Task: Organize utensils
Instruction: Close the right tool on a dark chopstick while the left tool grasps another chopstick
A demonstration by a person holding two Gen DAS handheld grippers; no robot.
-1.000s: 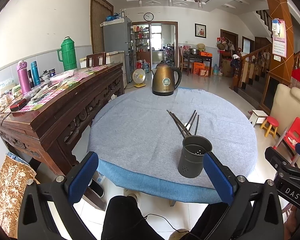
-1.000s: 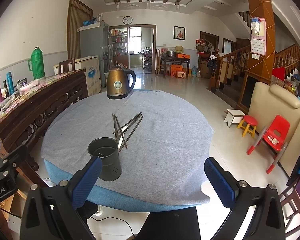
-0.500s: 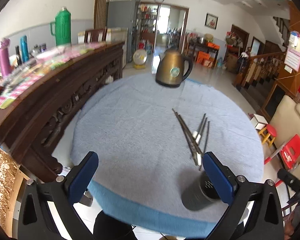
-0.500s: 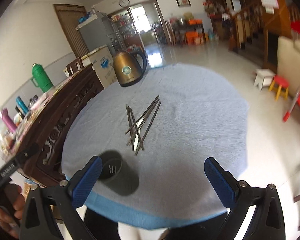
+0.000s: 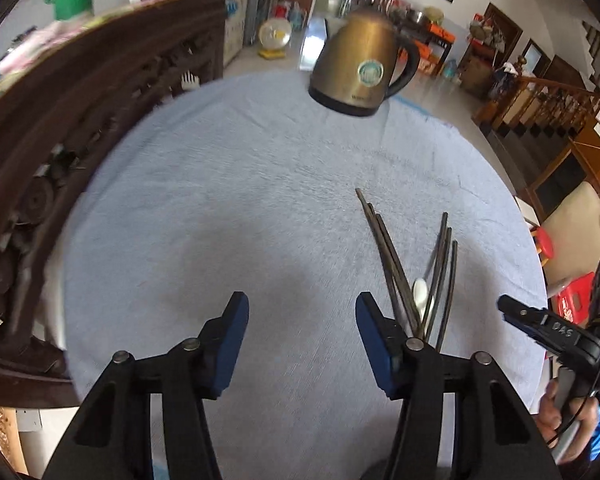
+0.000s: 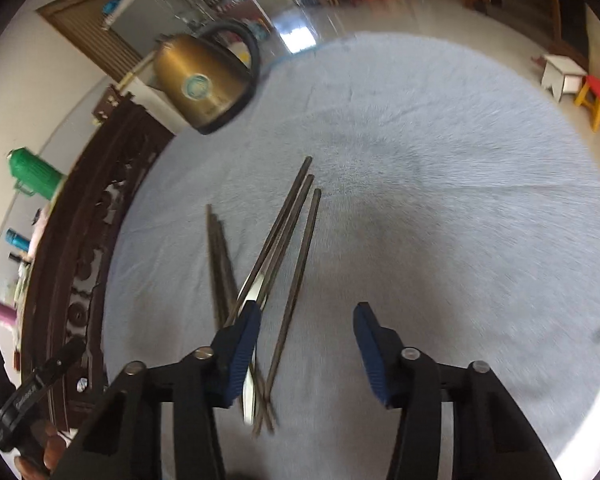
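Note:
Several dark chopsticks and a white spoon lie in a loose pile on the blue-grey cloth of the round table. My left gripper is open and empty over the cloth, its right finger beside the pile's near end. In the right wrist view the chopsticks fan out ahead. My right gripper is open and empty above their near ends, with one chopstick between the fingers. The dark holder cup is out of view.
A bronze kettle stands at the table's far edge, also in the right wrist view. A carved dark wooden sideboard runs along the left. The other gripper shows at the right edge of the left wrist view.
Both grippers have moved forward and down over the table toward the chopsticks. The holder cup has dropped out of both views. Both grippers stay open.

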